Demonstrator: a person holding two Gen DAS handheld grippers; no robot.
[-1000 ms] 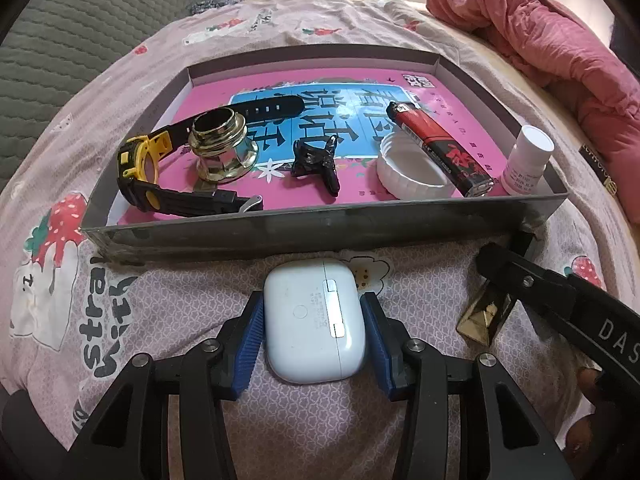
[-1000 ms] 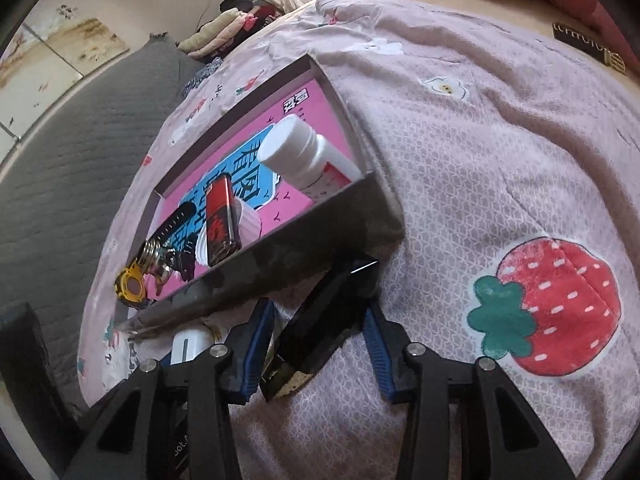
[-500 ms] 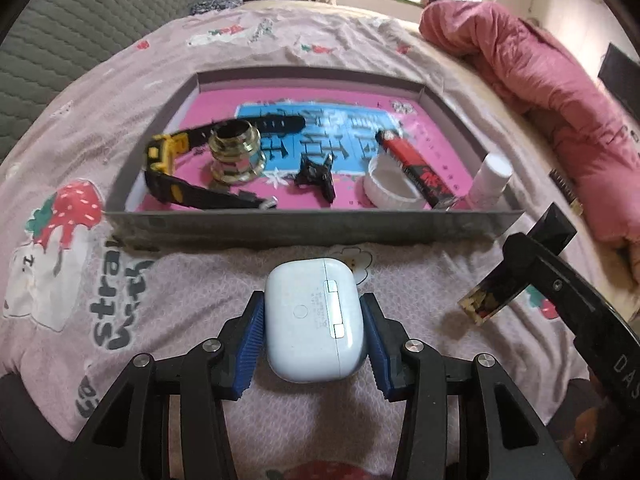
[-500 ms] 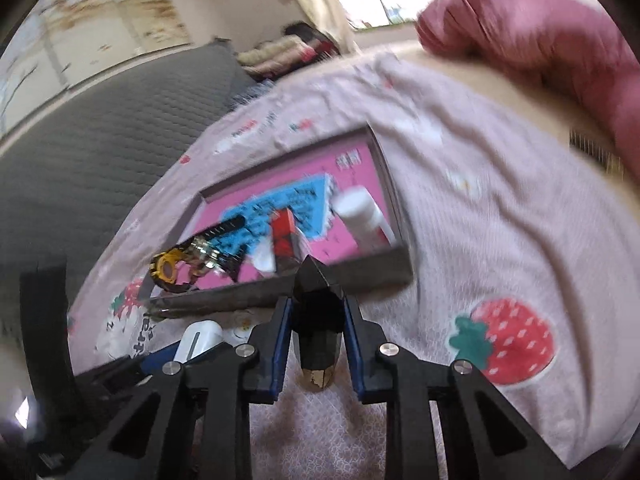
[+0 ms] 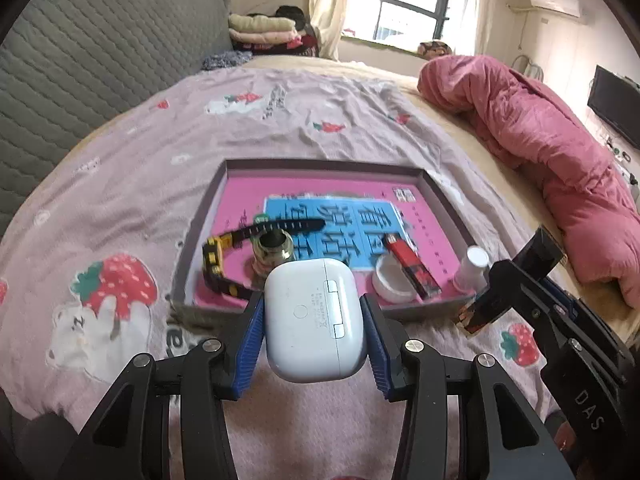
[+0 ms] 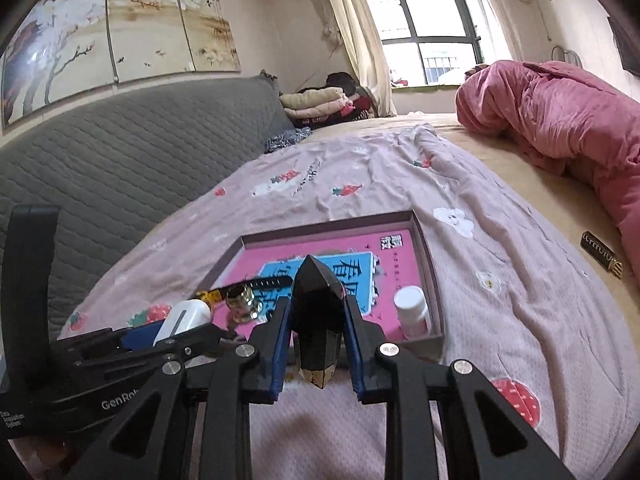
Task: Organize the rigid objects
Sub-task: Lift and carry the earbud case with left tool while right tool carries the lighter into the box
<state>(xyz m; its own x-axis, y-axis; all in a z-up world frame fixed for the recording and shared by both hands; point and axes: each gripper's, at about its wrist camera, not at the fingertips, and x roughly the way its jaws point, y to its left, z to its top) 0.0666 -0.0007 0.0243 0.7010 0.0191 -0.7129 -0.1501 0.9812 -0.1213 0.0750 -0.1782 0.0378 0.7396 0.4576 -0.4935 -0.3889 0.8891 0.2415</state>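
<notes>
So the whole thing is set on a bed with a pale pink strawberry-print sheet [image 5: 132,184], grey quilted headboard [image 5: 92,64] on the left, a bunched-up pink duvet [image 5: 540,136] on the right and a window [image 6: 424,36] at the far end. There's a painted blossom panel [image 6: 112,36] above the headboard too.

In the middle of the sheet sits a shallow grey tray [image 5: 444,196] with a pink and blue printed bottom. Inside: a black and yellow watch [image 5: 224,256], a brass fitting [image 5: 274,250], a white lid [image 5: 390,280], a red lighter [image 5: 412,268] and a small white bottle [image 5: 472,270] in the near right corner.

Left gripper [image 5: 312,320] is clamped on a white earbud case [image 5: 314,316], held up in front of the tray's near wall. Right gripper [image 6: 316,340] is squeezed tight on a faceted black box [image 6: 318,312] with a gold end, also off the sheet
</notes>
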